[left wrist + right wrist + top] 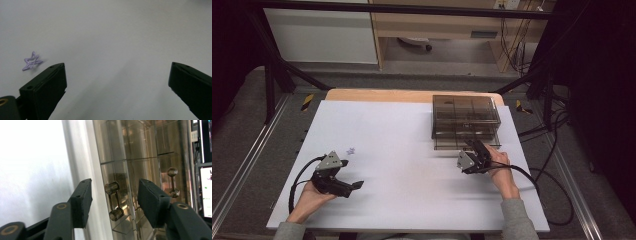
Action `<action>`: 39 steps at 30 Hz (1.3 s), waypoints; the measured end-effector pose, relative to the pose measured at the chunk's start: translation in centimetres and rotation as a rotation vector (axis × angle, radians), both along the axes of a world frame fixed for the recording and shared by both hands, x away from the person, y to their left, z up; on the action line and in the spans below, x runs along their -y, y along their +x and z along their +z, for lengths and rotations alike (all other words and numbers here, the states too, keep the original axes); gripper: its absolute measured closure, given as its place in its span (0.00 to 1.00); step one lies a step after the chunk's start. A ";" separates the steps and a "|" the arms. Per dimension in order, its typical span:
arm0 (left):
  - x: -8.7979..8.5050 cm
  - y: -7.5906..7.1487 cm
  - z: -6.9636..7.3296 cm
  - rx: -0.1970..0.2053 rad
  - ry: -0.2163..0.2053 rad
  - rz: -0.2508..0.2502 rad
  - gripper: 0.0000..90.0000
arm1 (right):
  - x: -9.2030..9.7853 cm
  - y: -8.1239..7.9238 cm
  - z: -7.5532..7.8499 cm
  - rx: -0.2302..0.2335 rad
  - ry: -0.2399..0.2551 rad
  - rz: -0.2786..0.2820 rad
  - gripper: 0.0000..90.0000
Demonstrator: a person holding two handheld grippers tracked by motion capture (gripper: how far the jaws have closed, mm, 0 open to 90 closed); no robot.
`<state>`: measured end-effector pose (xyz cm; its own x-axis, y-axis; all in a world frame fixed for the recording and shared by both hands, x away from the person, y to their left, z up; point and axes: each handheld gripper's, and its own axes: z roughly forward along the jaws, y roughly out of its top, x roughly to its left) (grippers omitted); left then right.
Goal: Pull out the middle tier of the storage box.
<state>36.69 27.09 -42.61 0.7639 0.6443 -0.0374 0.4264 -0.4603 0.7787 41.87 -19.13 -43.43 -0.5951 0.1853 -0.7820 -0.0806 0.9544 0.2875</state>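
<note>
A smoky clear plastic drawer box [466,117] stands at the back right of the white table top [402,165]. Its lowest drawer [452,144] sticks out a little toward me. My right gripper [477,150] is at that drawer's front. In the right gripper view its jaws [115,185] stand open on either side of a clear bar handle [113,201], with a gap on both sides. A second handle [172,182] shows farther along. A small purple star-shaped piece [350,150] [31,61] lies at the left. My left gripper [357,185] [117,70] hovers just in front of it, wide open with nothing between its fingers.
A strip of wooden table edge [377,95] runs behind the white top. A black frame and cables [552,180] stand around the table. Beyond it are a floor, a white cabinet and a wooden shelf [437,25].
</note>
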 end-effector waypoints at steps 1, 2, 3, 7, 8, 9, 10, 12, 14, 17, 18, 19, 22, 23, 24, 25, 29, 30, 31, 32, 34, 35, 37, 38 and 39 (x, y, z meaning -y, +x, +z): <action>0.0 0.0 0.0 0.000 -0.001 0.001 0.01 | 0.1 -0.1 0.0 -0.005 0.025 -0.012 0.46; 0.0 0.0 0.0 0.000 -0.001 0.001 0.01 | 0.1 -0.1 0.0 -0.005 0.025 -0.012 0.46; 0.0 0.0 0.0 0.001 -0.001 0.001 0.01 | 0.1 -0.1 0.1 -0.008 0.049 -0.021 0.44; 0.0 0.0 0.0 0.001 -0.001 0.001 0.01 | 0.4 -0.4 0.4 -0.028 0.155 -0.075 0.32; 0.0 0.0 0.0 0.001 -0.001 0.001 0.01 | 0.4 -0.4 0.4 -0.028 0.155 -0.075 0.32; 0.0 0.0 0.0 0.002 -0.001 0.000 0.01 | 0.4 -0.5 0.5 -0.034 0.176 -0.087 0.30; 0.0 0.0 0.0 0.002 -0.001 0.000 0.01 | 0.4 -0.5 0.7 -0.040 0.190 -0.094 0.27; 0.0 0.0 0.0 0.002 -0.001 0.000 0.01 | 0.4 -0.7 0.8 -0.065 0.232 -0.111 0.24; 0.0 0.0 0.1 0.003 -0.002 0.000 0.01 | 0.3 -0.9 0.9 -0.086 0.265 -0.118 0.21; 0.0 0.0 0.1 0.002 -0.003 0.000 0.01 | 0.3 -1.1 1.2 -0.117 0.310 -0.128 0.18; -0.1 0.0 0.1 0.002 -0.003 0.001 0.01 | 0.3 -1.3 1.3 -0.129 0.327 -0.134 0.17; -0.1 0.0 0.1 0.003 -0.004 0.001 0.01 | 0.3 -1.4 1.3 -0.140 0.345 -0.138 0.16; -0.1 0.0 0.1 0.004 -0.005 0.002 0.01 | 0.2 -1.7 1.5 -0.177 0.398 -0.146 0.12; -0.1 0.0 0.1 0.003 -0.007 0.004 0.01 | 0.2 -1.8 1.6 -0.185 0.409 -0.148 0.10; -0.1 0.0 0.1 0.002 -0.008 0.004 0.01 | 0.2 -2.0 1.6 -0.198 0.426 -0.153 0.09; -0.1 0.0 0.1 0.002 -0.008 0.005 0.01 | 0.2 -2.1 1.6 -0.209 0.435 -0.154 0.09; -0.2 0.0 0.1 0.003 -0.011 0.009 0.01 | 0.2 -2.5 1.7 -0.236 0.493 -0.156 0.08; -0.2 0.0 0.1 0.003 -0.013 0.009 0.01 | 0.2 -2.7 1.8 -0.242 0.509 -0.154 0.08; -0.2 0.0 0.2 0.004 -0.013 0.010 0.01 | 0.2 -2.8 1.8 -0.248 0.527 -0.152 0.08; -0.3 0.0 0.2 0.004 -0.013 0.011 0.01 | 0.2 -2.9 1.9 -0.255 0.543 -0.152 0.07; -0.3 0.0 0.2 0.003 -0.013 0.011 0.01 | 0.2 -3.0 2.0 -0.267 0.582 -0.155 0.06; -0.3 0.0 0.2 0.003 -0.013 0.011 0.01 | 0.2 -3.1 2.1 -0.273 0.601 -0.159 0.06; -0.3 0.0 0.2 0.002 -0.013 0.012 0.01 | 0.3 -3.2 2.3 -0.288 0.638 -0.160 0.05; -0.3 0.1 0.2 0.002 -0.013 0.012 0.01 | 0.3 -3.3 2.4 -0.298 0.651 -0.166 0.04; -0.3 0.1 0.2 0.002 -0.012 0.012 0.01 | 0.3 -3.3 2.4 -0.307 0.662 -0.166 0.03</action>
<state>36.75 27.36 -42.44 0.7560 0.6531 -0.0440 0.4306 -0.4455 0.7849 38.58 -19.43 -41.00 -0.6919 0.6662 -0.2784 0.2263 0.5662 0.7926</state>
